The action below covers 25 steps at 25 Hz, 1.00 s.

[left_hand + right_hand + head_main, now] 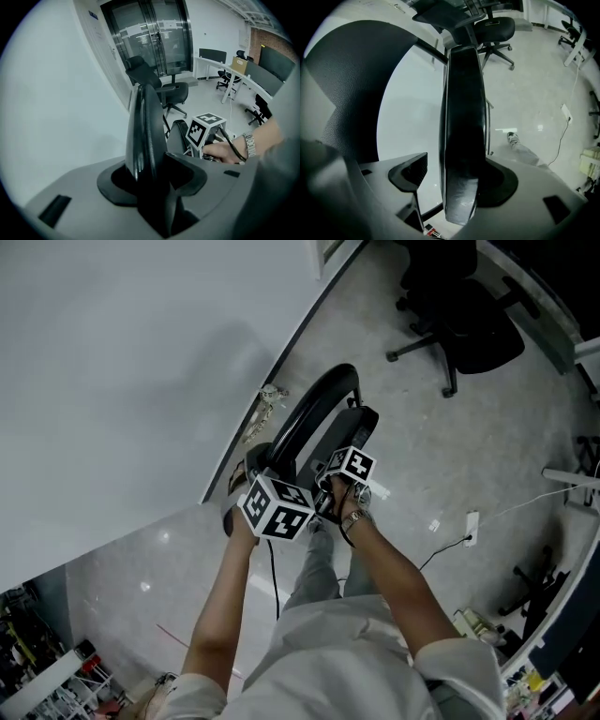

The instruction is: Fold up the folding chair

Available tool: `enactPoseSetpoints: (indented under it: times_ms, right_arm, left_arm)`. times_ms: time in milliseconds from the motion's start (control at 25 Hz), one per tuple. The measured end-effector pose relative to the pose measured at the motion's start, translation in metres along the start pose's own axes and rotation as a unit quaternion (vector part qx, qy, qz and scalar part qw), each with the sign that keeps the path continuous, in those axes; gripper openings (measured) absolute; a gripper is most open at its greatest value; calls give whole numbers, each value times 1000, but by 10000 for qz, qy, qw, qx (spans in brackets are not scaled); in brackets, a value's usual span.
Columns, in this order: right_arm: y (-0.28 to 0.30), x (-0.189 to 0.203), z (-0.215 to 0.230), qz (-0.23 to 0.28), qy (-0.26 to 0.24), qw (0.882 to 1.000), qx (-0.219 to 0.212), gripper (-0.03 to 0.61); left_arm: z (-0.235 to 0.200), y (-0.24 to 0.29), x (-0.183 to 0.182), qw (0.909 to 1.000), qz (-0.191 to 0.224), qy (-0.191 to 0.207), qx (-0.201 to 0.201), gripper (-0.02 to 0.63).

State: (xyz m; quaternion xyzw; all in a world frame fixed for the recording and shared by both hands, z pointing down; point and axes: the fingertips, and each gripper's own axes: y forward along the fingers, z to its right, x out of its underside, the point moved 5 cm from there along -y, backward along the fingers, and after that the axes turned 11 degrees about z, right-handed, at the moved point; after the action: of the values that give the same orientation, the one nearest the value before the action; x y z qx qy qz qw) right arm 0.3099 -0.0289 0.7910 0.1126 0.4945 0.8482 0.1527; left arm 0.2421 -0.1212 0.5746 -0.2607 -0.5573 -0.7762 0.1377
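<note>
The folding chair (319,413) is at ctr of the head view, black, seen from above. Its curved frame and a flat panel lie close side by side, running roughly parallel to the dark baseboard (281,362) of the white wall (112,381). On the left of frame only a narrow strip of grey floor (441,456) shows btwn chair and wall. A small pale object (272,401) lies in that strip against the baseboard.

The left hand-held gripper (154,183) is clamped on a thin black edge of the chair. In the left gripper view both pads sit against it, and the edge rises straight up thru frame ctr. The right hand-held gripper (457,180) straddles a broader black panel of the chair w/ its jaws apart. The pad at frame right lies on the panel. The pad at frame left stands clear, w/ white wall showing in the gap. In the head view the two marker cubes sit close together at the chair's lower end.

Open room is on the right side of the head view: bare floor out to an office chair (459,315) at upper right and a desk (539,294) edge beyond it. A power strip (472,526) w/ a white cable (525,505) lies at mid right, and there is clutter (483,624) at lower right. The person's legs (323,568) are just below the chair in frame.
</note>
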Motion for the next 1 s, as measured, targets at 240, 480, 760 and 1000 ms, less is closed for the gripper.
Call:
enactPoseSetpoints:
  times_ms: [240, 480, 760, 1000]
  right_arm:
    - [12, -4, -34, -419, -103, 9985, -342, 324]
    - [31, -2, -66, -706, -265, 9943, -753, 324]
    - [28, 2, -67, -1147, -929, 9787, -1430, 324]
    - [-10, -15, -31, -1581, -2765, 9326, -1696, 325]
  left_arm:
    - [3, 0, -4, 10000, -41, 6, -16, 181]
    - [-4, 1, -1, 9999, -91, 29, -109, 175]
    - [-5, 2, 0, 9997, -180, 31, -135, 175]
    - [-11, 8, 9, 9996, -271, -23, -10, 175]
